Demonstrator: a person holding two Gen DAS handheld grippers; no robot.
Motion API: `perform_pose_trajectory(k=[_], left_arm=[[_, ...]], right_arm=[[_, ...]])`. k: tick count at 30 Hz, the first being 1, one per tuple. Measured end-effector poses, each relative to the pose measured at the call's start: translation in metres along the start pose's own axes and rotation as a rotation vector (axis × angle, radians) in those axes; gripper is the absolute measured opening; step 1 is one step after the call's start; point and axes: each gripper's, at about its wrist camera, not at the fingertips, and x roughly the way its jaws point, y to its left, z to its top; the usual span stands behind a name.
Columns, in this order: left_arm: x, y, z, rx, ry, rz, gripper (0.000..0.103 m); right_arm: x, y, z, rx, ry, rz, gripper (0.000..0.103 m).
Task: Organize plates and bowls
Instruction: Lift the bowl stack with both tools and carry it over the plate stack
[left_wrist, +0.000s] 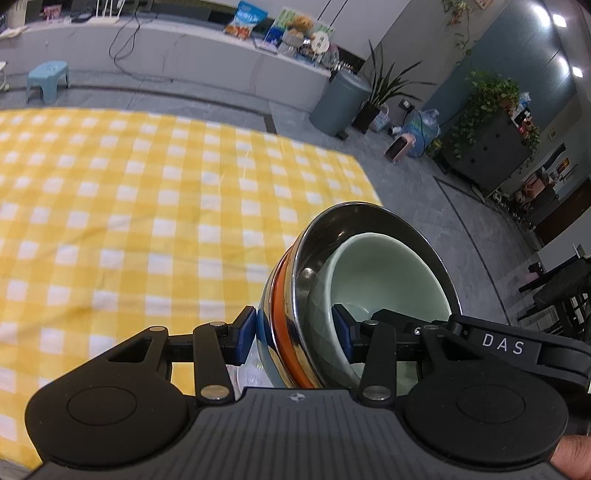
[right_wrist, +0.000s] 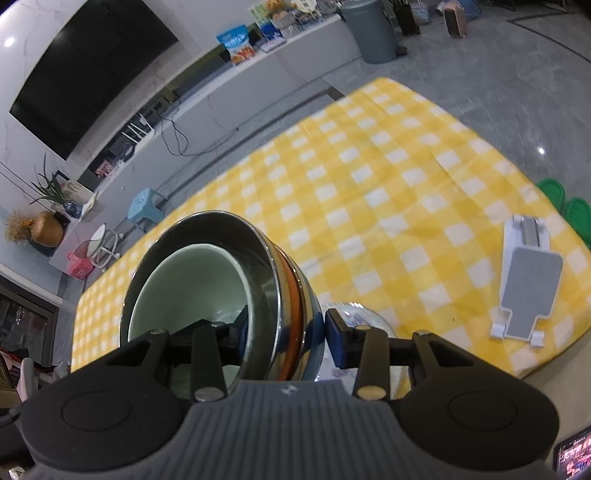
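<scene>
the left gripper (left_wrist: 293, 334) clamps one side of a stack of bowls: a steel bowl (left_wrist: 369, 225) with an orange band, and a pale green bowl (left_wrist: 384, 273) nested inside it. the right gripper (right_wrist: 284, 334) pinches the opposite side of the same rims. the stack is tilted and held above the near edge of the yellow checked cloth (left_wrist: 147, 206). a white phone stand (right_wrist: 526, 284) lies near the cloth's right edge.
</scene>
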Motion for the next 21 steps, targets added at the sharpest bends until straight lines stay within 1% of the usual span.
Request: perform_pose_trajectory(k=[6,15,21], left_arm=[[0.020,0.007,-0.015,-0.016,0.052,0.016,0.050],[0.043,0.016,-0.029,-0.038,0.095,0.022,0.050],[0.051,0.020,-0.034,-0.046,0.111,0.024,0.050]], right_arm=[[0.023,-0.020,-0.010,0.027,0.042,-0.014,0.040],[0.048,-0.037,-0.017,0.042,0.080,-0.041,0.040],[0.059,-0.043,-0.020,0.048,0.096,-0.052,0.040]])
